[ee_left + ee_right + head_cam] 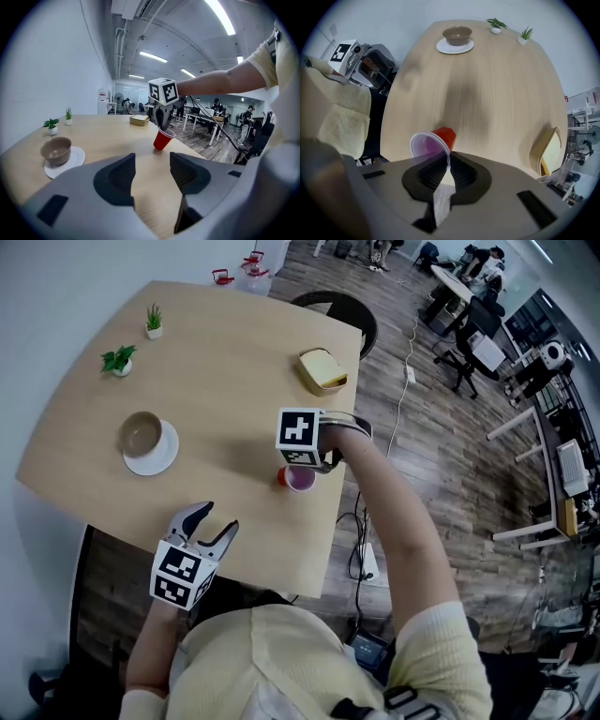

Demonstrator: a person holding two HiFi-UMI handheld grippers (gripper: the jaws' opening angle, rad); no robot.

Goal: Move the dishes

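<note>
In the middle of the head view, the right gripper [312,465] points down and pinches the rim of the red plastic cup [300,480], one jaw inside and one outside. This thin edge grip leaves the cup tilted, and its base seems to rest on the wooden table [234,352]. At lower left, the left gripper [217,518] hovers with jaws spread and empty, likely kept free for the brown bowl [141,434] on its white saucer [161,457].

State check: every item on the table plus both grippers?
right gripper: shut on the red cup rim
left gripper: open, empty
red cup: tilted, mouth open, looks empty
bowl: upright on the saucer, looks empty
saucer: flat under bowl
yellow dish: flat, untouched
potted plants: upright
</note>
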